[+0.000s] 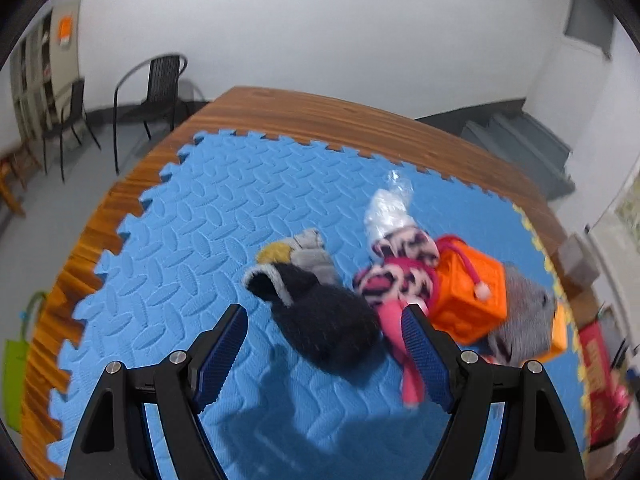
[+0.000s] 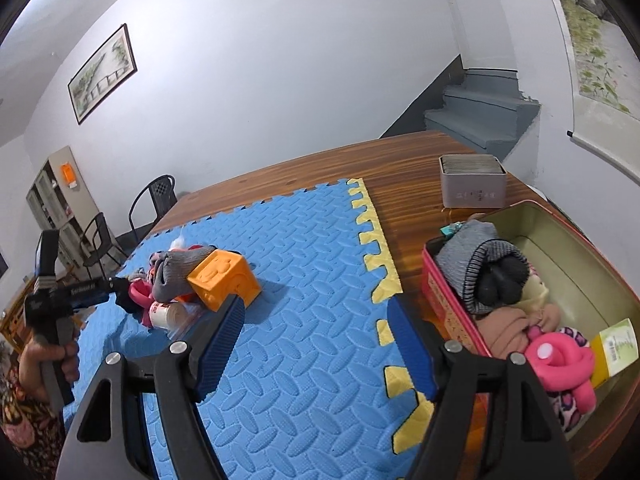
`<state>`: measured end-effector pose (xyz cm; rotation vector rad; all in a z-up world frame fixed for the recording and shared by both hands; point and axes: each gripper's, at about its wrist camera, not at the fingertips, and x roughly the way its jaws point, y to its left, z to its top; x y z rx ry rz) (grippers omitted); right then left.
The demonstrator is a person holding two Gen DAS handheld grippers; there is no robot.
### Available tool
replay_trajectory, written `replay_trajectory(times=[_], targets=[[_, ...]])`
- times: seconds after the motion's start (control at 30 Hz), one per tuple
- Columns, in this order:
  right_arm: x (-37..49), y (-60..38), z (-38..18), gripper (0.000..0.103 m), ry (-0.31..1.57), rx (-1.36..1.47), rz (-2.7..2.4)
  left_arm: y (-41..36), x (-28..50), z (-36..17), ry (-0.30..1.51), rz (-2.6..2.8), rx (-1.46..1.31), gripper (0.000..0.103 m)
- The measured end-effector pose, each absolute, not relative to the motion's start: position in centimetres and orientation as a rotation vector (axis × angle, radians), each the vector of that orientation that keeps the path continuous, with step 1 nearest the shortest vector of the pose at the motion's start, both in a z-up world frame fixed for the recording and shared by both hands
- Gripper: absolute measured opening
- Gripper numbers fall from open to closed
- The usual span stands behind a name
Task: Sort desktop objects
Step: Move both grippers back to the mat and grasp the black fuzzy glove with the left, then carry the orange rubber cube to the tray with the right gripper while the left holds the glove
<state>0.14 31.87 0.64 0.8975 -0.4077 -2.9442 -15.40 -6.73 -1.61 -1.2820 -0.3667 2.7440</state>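
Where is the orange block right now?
The orange block sits on the blue mat, at the right end of the sock pile, touching a grey sock.

Blue mat (image 2: 312,264) clear between sock pile (image 2: 168,280) and tin (image 2: 444,300).

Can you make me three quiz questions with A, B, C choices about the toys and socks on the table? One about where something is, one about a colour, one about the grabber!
1. Where is the rolled pink sock?
A. in the tin box
B. on a chair
C. on the stairs

2. What colour is the toy cube?
A. green
B. orange
C. purple

3. How are the left gripper fingers?
A. shut on the cube
B. shut on a sock
C. open, holding nothing

Answers: 1 A, it lies among other socks inside the box; 2 B, its faces are orange; 3 C, its fingers stand apart over the black sock.
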Motion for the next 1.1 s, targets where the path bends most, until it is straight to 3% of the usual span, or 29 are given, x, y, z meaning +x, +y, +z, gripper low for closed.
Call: replay_trajectory(times=[0.2, 0.27, 0.4, 1.0, 1.1], targets=[[-0.6, 31.2, 0.3, 0.077, -0.387, 0.923, -2.935, -6.5, -16.8, -2.9, -0.432, 2.672, -1.317, 0.079], [-0.8, 31.0, 0.2, 0.077, -0.381, 0.932, -2.932, -6.3, -16.9, -3.6, -0.429, 2.644, -1.347, 0.061], [-1.2, 30.5, -0.1, 0.077, -0.365, 0.948, -2.919, -6.3, -16.5, -3.9, -0.439, 2.634, -1.333, 0.057], [-7.2, 23.1, 0.7, 0.077, -0.151, 1.030, -2.694, -4.6, -9.2, 0.1, -0.380, 2.634, -1.062, 0.056], [-9.5, 21.6, -0.4, 0.077, -0.003, 1.045, -2.665, -4.1, -9.2, -0.3, -0.364, 2.601, -1.076, 0.056]])
